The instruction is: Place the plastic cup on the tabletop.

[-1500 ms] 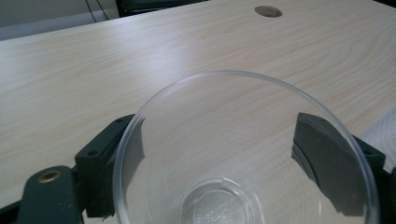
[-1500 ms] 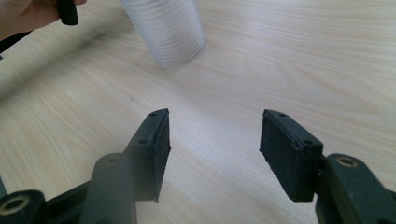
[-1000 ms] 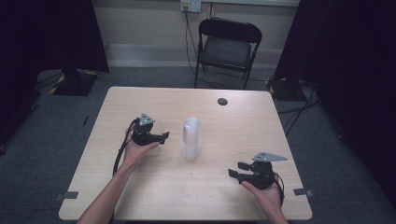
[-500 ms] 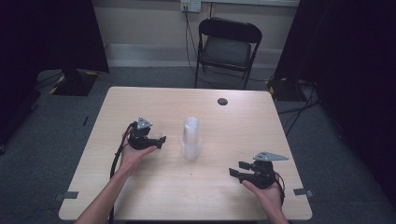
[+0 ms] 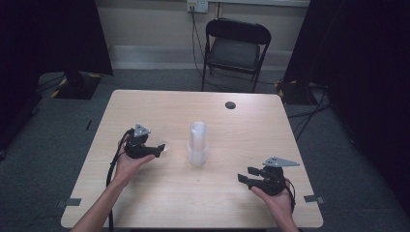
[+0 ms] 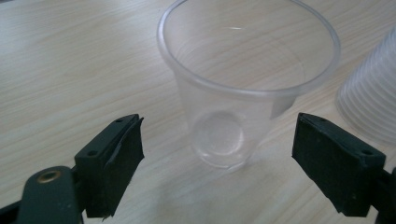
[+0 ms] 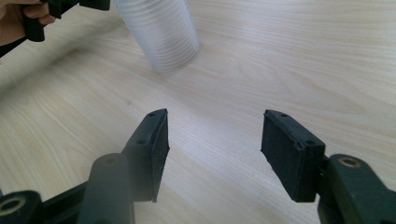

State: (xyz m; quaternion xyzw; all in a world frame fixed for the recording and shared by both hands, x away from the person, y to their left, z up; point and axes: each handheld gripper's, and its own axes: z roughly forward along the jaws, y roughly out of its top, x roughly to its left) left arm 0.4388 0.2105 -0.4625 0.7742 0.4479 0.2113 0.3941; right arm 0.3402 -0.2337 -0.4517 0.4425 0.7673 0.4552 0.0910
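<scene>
Single clear cup [image 6: 243, 93] stands upright left of the cup stack [image 5: 198, 144] — between the left gripper's [image 6: 217, 154] wide-open jaws, untouched. Probably light, thin-walled, crushable — take it mid-wall, gently. Right gripper [image 7: 212, 149] open, empty.

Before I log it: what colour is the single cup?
Clear, see-through plastic cup; left gripper view shows it best.

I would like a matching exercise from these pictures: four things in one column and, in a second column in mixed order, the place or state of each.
Things:
1. single clear cup
2. stack of cups
3. right gripper
4. small dark disc

Places or states:
A. near the table's far edge
B. middle of the table
C. upright between the open jaws of the left gripper, untouched
D. open, nothing between its jaws

Pairs: 1-C, 2-B, 3-D, 4-A
</scene>
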